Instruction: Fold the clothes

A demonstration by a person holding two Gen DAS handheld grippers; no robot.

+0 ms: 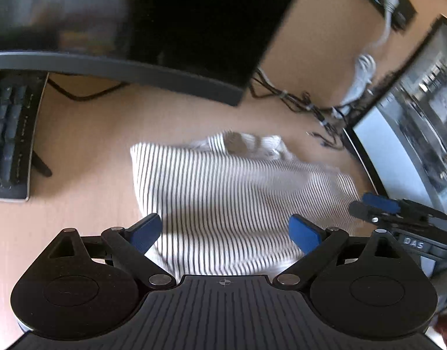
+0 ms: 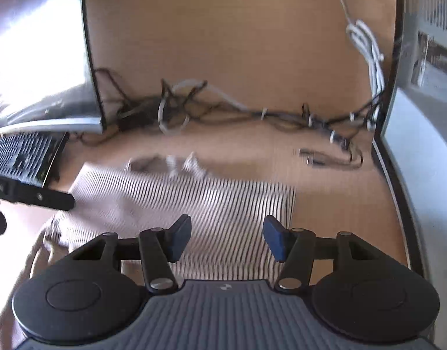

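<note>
On the desk (image 1: 86,151), both tongs (image 1: 224,233) (image 2: 226,239) gape over the striped shirt (image 1: 223,192).

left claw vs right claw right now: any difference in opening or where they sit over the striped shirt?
The left claw gapes wider than the right claw. The left claw sits over the striped shirt toward its keyboard-side edge; the right claw sits toward the edge nearer the other monitor. Shared: both open, blue-padded, holding nothing, with the shirt lying on the desk beneath them.
</note>
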